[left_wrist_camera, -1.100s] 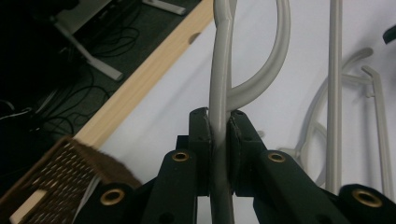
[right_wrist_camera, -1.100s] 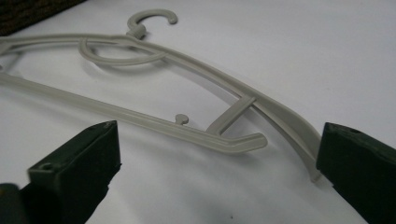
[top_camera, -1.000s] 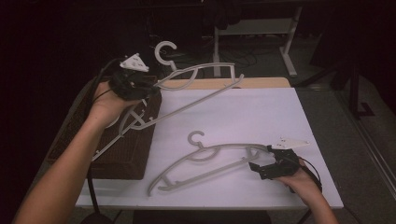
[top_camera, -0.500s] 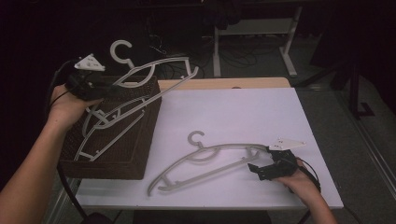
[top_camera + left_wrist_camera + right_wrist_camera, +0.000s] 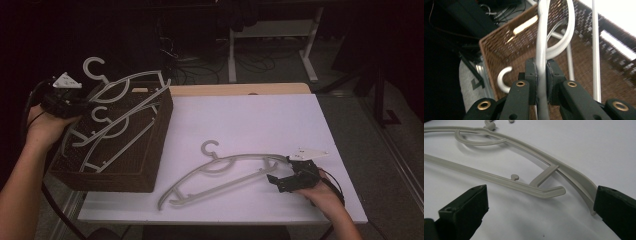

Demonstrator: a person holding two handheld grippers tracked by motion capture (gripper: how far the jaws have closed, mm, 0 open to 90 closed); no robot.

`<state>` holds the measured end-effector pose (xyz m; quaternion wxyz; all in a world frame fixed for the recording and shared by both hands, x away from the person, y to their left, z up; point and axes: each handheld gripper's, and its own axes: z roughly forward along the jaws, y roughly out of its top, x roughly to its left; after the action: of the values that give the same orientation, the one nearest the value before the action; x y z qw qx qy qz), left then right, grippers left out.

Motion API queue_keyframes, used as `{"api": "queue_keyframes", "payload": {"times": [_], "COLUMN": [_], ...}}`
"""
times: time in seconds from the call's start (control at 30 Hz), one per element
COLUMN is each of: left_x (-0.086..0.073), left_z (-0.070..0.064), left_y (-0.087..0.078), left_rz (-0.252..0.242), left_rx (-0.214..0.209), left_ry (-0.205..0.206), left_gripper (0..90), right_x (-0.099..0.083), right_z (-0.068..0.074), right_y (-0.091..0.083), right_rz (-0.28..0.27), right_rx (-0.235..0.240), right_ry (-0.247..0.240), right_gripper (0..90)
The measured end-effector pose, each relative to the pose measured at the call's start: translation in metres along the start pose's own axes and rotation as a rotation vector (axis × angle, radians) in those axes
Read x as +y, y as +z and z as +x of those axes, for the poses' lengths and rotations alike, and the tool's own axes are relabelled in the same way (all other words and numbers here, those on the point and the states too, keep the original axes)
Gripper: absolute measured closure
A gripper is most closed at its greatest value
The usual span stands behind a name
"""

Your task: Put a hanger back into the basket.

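A brown wicker basket (image 5: 150, 150) stands at the table's left edge with a pale hanger (image 5: 112, 137) lying inside it. Above the basket my left gripper (image 5: 75, 107) holds a second pale hanger (image 5: 131, 79), its jaws shut on the hanger's rail (image 5: 541, 65). A third hanger (image 5: 225, 172) lies flat on the white table. Its right end (image 5: 579, 181) sits between the wide-apart jaws of my right gripper (image 5: 280, 182), which is open and rests low on the table.
The white tabletop (image 5: 250, 120) stretches right of the basket, with a wooden strip (image 5: 240, 90) along its far edge. Desk legs and cables (image 5: 232, 55) stand on the dark floor beyond.
My left gripper carried its hanger leftward and lower, from over the table's corner to above the basket. The right gripper stayed by the flat hanger's end.
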<state>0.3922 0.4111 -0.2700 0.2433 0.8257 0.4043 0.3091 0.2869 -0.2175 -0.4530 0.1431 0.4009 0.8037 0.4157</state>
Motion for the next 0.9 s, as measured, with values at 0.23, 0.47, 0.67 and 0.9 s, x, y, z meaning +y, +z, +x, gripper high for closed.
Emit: {"api": "queue_keyframes", "payload": {"times": [0.23, 0.47, 0.67, 0.9], "left_x": [-0.021, -0.035, -0.045, -0.054], "left_z": [0.006, 0.001, -0.005, -0.008], "left_y": [0.02, 0.045, 0.061, 0.067], "left_rz": [0.068, 0.13, 0.183, 0.208], "left_rx": [0.015, -0.019, -0.041, -0.043], "left_ry": [-0.028, -0.039, -0.063, -0.088], "left_gripper": [81.7, 81.6, 81.5, 67.2], "right_x": [0.0, 0.0, 0.0, 0.0], "right_z": [0.0, 0.0, -0.001, -0.001], "right_y": [0.0, 0.0, 0.0, -0.001], "right_rz": [-0.001, 0.001, -0.001, -0.001], "right_rx": [-0.002, -0.002, -0.005, -0.005], "right_ry": [0.001, 0.001, -0.002, -0.004], "right_gripper": [0.0, 0.0, 0.0, 0.0]}}
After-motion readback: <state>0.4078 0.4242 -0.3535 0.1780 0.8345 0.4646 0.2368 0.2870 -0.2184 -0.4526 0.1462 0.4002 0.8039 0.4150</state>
